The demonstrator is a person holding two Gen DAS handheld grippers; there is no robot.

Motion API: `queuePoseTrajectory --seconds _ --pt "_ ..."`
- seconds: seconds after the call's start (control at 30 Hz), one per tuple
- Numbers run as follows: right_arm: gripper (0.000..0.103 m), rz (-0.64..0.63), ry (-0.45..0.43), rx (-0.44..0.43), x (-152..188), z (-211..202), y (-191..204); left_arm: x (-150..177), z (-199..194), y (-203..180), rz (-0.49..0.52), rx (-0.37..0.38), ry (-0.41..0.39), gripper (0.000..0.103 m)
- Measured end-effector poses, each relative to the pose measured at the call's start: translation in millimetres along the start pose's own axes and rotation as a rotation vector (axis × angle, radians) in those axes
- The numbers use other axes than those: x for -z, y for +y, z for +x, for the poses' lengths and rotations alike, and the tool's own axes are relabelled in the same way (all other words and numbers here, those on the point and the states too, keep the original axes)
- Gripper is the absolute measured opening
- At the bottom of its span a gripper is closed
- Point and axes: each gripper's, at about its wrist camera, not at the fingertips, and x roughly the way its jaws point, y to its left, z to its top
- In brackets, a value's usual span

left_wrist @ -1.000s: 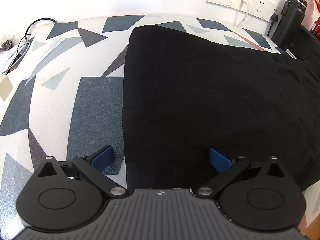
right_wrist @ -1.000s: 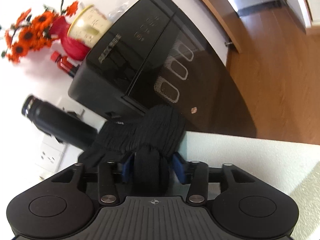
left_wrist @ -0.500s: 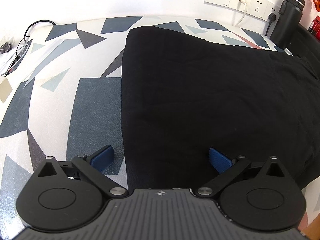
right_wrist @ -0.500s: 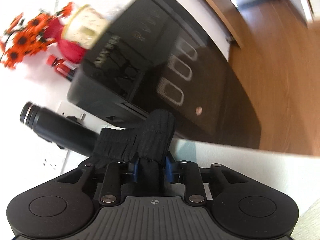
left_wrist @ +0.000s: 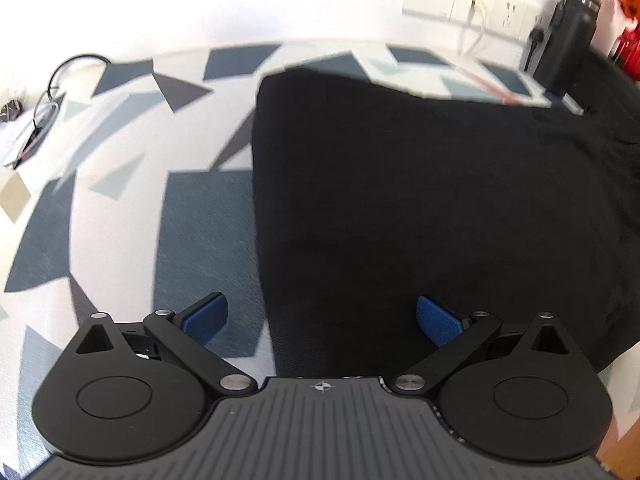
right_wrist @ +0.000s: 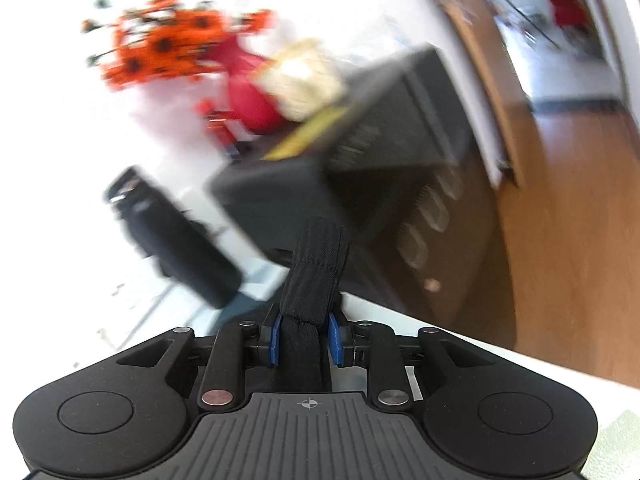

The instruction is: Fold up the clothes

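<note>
While the black garment (left_wrist: 440, 200) lies spread over the patterned counter (left_wrist: 120, 220) toward its right edge, the left gripper (left_wrist: 322, 316) hovers at the cloth's near-left corner, jaws wide apart and empty. The right gripper (right_wrist: 304, 334) is clenched on a bunched fold of the garment, lifted near the counter's right edge.

Black garment (left_wrist: 420, 200) on white tablecloth (left_wrist: 120, 200) w/ navy, grey, pale-blue geometric shapes. Blue gripper pads (left_wrist: 204, 316). Black flask (left_wrist: 568, 40). Blurry orange flowers (right_wrist: 172, 48), red vase (right_wrist: 248, 100).
</note>
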Motion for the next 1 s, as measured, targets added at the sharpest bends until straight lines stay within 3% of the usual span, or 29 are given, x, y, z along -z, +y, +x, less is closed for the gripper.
queuePoseTrajectory --seconds 0.27,0.4,0.53,0.7,0.83,0.9,1.0 --pt "0.020 -0.399 -0.022 -0.233 27 -50 133 6 -35 58 -0.155 0.051 -0.096 0.102" --pt "0.020 -0.595 0.032 -0.384 74 -75 186 18 -48 90 -0.239 0.055 -0.129 0.102" --pt "0.020 -0.791 0.107 -0.531 127 -97 232 33 -53 118 -0.321 0.061 -0.114 0.102" --pt "0.020 -1.075 0.324 -0.612 223 -99 240 49 -58 143 -0.368 0.062 -0.090 0.102" --pt "0.021 -1.273 0.447 -0.596 288 -115 228 57 -61 154 -0.392 0.065 -0.086 0.102" --pt "0.024 -1.337 0.452 -0.582 305 -132 223 58 -61 156 -0.396 0.074 -0.085 0.102" --pt "0.040 -1.364 0.494 -0.590 303 -146 228 58 -59 156 -0.391 0.092 -0.086 0.102"
